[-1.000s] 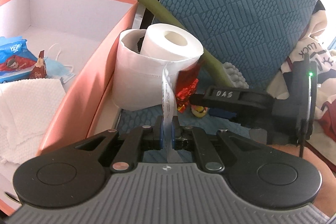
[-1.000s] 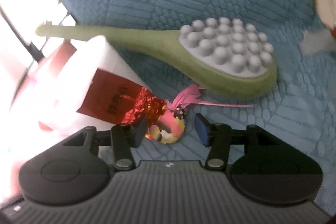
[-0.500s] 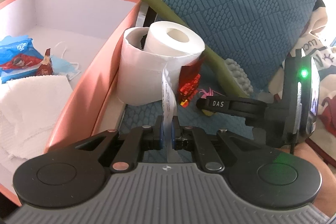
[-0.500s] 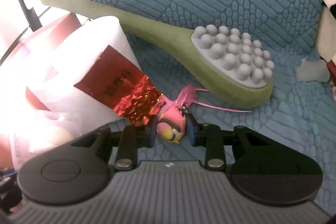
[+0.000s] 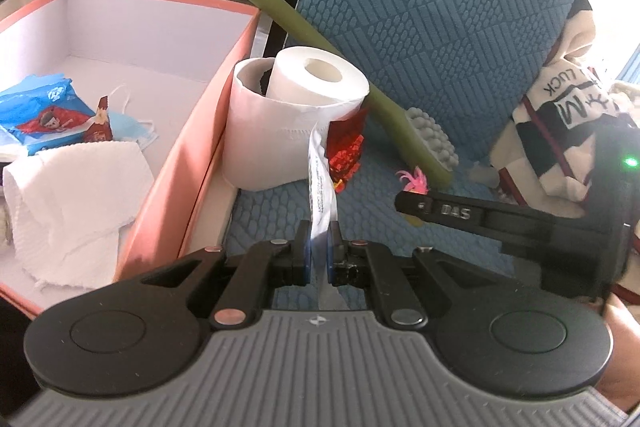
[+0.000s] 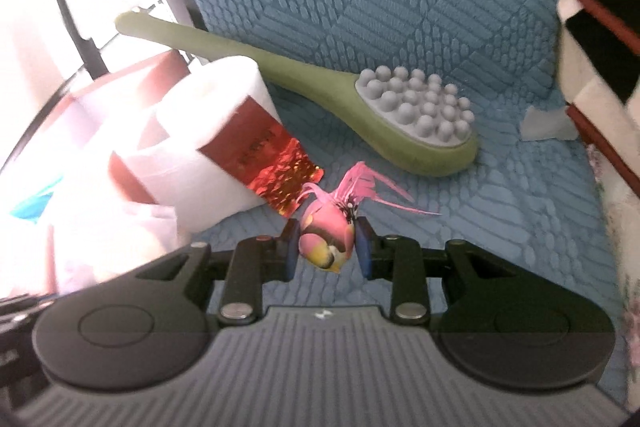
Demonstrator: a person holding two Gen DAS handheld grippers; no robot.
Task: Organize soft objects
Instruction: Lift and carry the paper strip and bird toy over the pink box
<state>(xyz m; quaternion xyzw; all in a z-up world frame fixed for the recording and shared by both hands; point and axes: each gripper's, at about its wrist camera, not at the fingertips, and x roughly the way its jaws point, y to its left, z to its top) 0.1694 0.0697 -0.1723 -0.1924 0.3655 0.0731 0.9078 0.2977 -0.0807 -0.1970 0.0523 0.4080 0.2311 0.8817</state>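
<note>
My right gripper (image 6: 327, 245) is shut on a small pink and yellow toy bird with pink feathers (image 6: 329, 230), held just above the blue seat cushion (image 6: 500, 219). In the left wrist view the right gripper's fingers (image 5: 448, 213) show at right, with the bird's pink tuft (image 5: 414, 181) at their tip. My left gripper (image 5: 319, 251) is shut on a white printed label strip (image 5: 320, 187) that hangs from the white fabric holder (image 5: 272, 143) with a toilet roll (image 5: 316, 79) in it. A red foil packet (image 5: 346, 153) leans against the holder.
A pink-rimmed box (image 5: 192, 131) at left holds a white towel (image 5: 76, 203), a blue wipes pack (image 5: 40, 111) and a face mask. A green massage brush (image 6: 400, 119) lies behind the holder on the cushion. A black-and-white garment (image 5: 560, 115) lies at right.
My right gripper closed on the toy bird and lifted it back from the foil packet. My left gripper pulled back, still holding the label strip.
</note>
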